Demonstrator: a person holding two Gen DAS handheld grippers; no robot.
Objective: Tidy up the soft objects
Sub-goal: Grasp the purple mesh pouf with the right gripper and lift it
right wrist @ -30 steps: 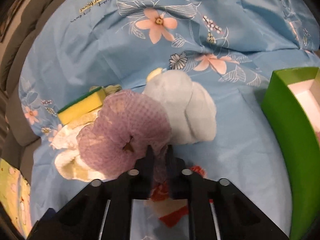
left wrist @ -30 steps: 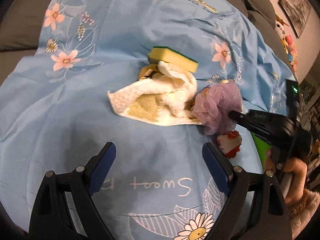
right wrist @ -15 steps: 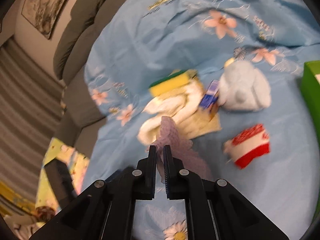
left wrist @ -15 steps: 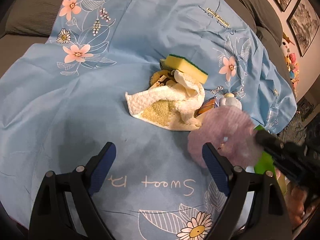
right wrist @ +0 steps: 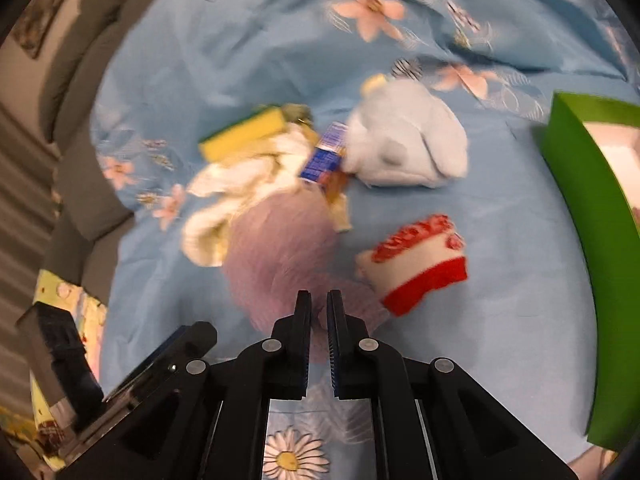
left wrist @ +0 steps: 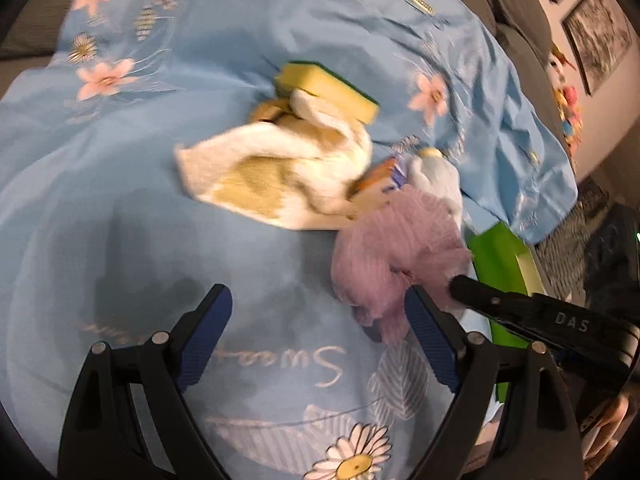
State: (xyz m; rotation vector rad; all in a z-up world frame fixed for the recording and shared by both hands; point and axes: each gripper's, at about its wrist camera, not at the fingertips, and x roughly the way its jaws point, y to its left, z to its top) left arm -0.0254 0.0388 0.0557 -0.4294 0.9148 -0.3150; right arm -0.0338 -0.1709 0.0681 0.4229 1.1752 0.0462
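The right gripper (right wrist: 319, 312) is clamped on the purple mesh bath pouf (right wrist: 280, 248), carried above the sheet with the green box (right wrist: 576, 208) at three o'clock. The left gripper (left wrist: 316, 320) hangs wide open and empty. Probably early: sponge (right wrist: 240, 136), towel (right wrist: 240, 184), blue plush (right wrist: 404, 144) and red-and-white toy (right wrist: 420, 264) are still unsorted.

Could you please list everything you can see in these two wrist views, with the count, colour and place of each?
Bath pouf: one, lilac mesh, pinched in the right tool, hanging over the cloth.
Sponge: one, yellow with green back, behind the towel.
Towel: one, white and tan, crumpled mid-cloth.
Plush toy: one, pale blue, beside the towel.
Small packet: one, blue and orange, between towel and plush.
Red-and-white soft item: one, near the box.
Box: one, green, open, at the cloth's right edge.
Cloth: one, light blue, floral, over a grey sofa.
Left tool: open, empty.
Right tool: shut on the pouf.
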